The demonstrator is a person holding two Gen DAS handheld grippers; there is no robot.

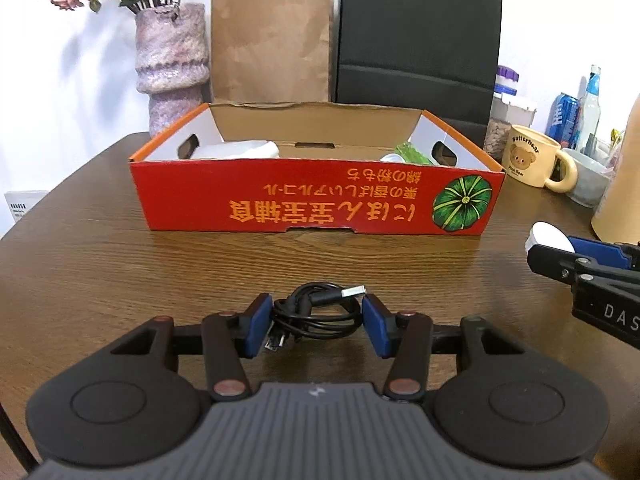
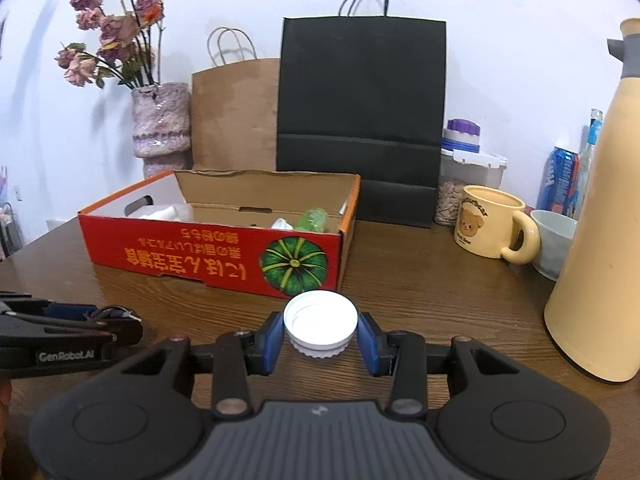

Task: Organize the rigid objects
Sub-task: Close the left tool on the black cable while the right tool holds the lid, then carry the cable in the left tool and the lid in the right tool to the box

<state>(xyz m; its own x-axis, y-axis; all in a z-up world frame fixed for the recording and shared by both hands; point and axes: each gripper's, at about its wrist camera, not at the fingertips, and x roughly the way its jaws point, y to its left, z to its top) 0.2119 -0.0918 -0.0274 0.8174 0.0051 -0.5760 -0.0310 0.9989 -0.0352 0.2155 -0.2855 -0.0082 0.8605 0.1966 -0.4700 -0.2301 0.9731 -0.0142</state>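
Centrally on the wooden table (image 1: 100, 240) sits the red cardboard box (image 1: 312, 204), open-topped, with white and green items lying inside. Nearer, the left gripper (image 1: 316, 322) has its blue pads pressed against a coiled black USB cable (image 1: 316, 312), pinching the bundle. To the right, the right gripper (image 2: 320, 342) pinches a white bottle cap (image 2: 320, 322), held near the box's right corner.

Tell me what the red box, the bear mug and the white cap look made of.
Red box: corrugated cardboard, printed matte red; raw brown inside, creased edges.
Bear mug: likely glazed ceramic; thick wall, soft sheen.
White cap: probably moulded plastic; ribbed rim, smooth surface.
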